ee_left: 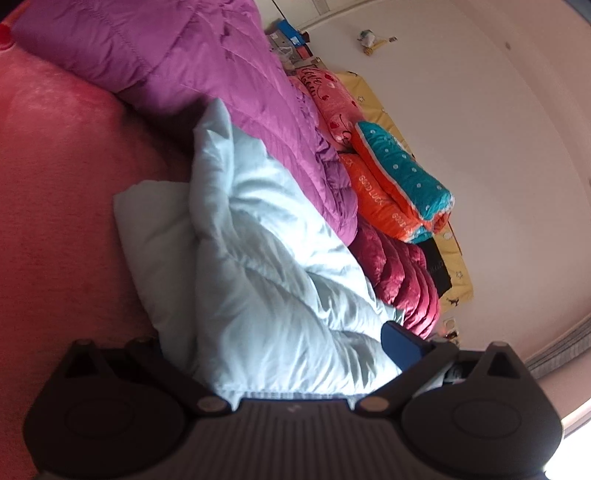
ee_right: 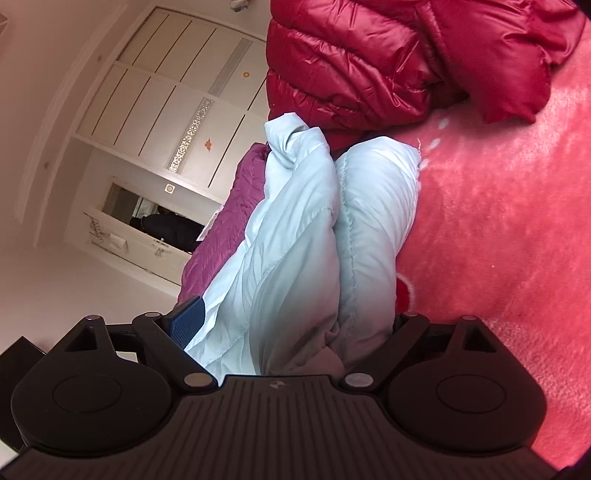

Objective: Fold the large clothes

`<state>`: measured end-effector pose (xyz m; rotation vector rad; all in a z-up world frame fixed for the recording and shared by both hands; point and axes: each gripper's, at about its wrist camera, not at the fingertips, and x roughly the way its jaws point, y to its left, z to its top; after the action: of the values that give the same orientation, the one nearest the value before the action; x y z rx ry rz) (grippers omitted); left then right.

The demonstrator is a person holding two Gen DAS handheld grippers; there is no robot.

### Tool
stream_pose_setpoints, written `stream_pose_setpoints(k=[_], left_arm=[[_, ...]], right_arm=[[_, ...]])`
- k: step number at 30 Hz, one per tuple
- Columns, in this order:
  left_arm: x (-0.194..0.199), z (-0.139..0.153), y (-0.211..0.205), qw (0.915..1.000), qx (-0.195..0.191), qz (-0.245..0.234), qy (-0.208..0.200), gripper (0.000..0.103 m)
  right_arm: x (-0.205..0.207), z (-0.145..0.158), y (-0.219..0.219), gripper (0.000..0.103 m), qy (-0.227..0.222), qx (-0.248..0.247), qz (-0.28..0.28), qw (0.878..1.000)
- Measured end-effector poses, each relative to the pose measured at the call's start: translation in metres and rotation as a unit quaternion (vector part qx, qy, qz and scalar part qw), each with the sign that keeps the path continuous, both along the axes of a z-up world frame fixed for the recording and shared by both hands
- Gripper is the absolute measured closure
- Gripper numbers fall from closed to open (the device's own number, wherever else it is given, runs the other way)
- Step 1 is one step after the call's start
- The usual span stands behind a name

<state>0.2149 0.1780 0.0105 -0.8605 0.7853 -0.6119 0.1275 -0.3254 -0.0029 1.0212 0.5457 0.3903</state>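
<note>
On the red blanket (ee_left: 55, 184), the pale blue jacket (ee_left: 266, 258) lay bunched, each gripper (ee_left: 280, 354) (ee_right: 291, 332) clamped wide around its thick padding. Only the left view showed the purple jacket (ee_left: 207, 74) and pillows (ee_left: 399, 173); only the right showed the red jacket (ee_right: 388, 55) and a wardrobe (ee_right: 166, 92).

1. Setting: a bedroom in a home.
2. Bed (ee_left: 55, 177) under a red plush cover fills the left wrist view and shows in the right wrist view too.
3. Bedding stacked along the wall: purple quilt (ee_left: 207, 70), pink printed pillow (ee_left: 332, 99), folded orange-and-teal blanket (ee_left: 402, 184), yellow sheet (ee_left: 450, 251).
4. Puffy jackets lie on the bed: pale blue (ee_left: 266, 266), maroon (ee_left: 402, 273), red (ee_right: 388, 55).
5. Right wrist view: white built-in wardrobe (ee_right: 159, 92) with panelled doors and a fretwork strip; open niche (ee_right: 147, 218) below it, holding dark items.
6. Walls plain white (ee_left: 480, 110); boxes (ee_left: 288, 33) in the far corner.
</note>
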Motion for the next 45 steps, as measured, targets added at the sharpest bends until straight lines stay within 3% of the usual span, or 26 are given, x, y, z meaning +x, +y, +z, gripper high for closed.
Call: stream_pose_setpoints(k=[4, 9, 14, 20, 26, 37, 45], left_arm=[[-0.001, 0.001, -0.009, 0.9996, 0.024, -0.006, -0.013, 0.004], [0.0, -0.001, -0.015, 0.9989, 0.044, -0.002, -0.018, 0.019], [-0.003, -0.011, -0.01, 0.9989, 0.04, 0.007, -0.026, 0.042], [-0.008, -0.014, -0.011, 0.9971, 0.053, 0.012, -0.053, 0.054], [-0.007, -0.014, -0.017, 0.9945, 0.074, 0.012, -0.073, 0.056], [-0.008, -0.017, -0.018, 0.9927, 0.081, 0.013, -0.088, 0.056], [-0.015, -0.018, -0.018, 0.9889, 0.093, 0.021, -0.114, 0.056]], right_arm=[[0.0, 0.005, 0.007, 0.0, 0.0, -0.026, -0.004, 1.0], [0.01, 0.005, 0.024, 0.001, -0.002, -0.066, -0.01, 0.998], [0.013, 0.002, 0.028, 0.016, 0.001, -0.087, -0.022, 0.996], [0.017, 0.002, 0.04, 0.027, 0.009, -0.143, -0.036, 0.989], [0.024, 0.007, 0.063, 0.03, 0.011, -0.227, -0.045, 0.973], [0.029, 0.006, 0.071, 0.031, 0.003, -0.255, -0.055, 0.965], [0.02, 0.01, 0.087, 0.031, -0.009, -0.316, -0.068, 0.946]])
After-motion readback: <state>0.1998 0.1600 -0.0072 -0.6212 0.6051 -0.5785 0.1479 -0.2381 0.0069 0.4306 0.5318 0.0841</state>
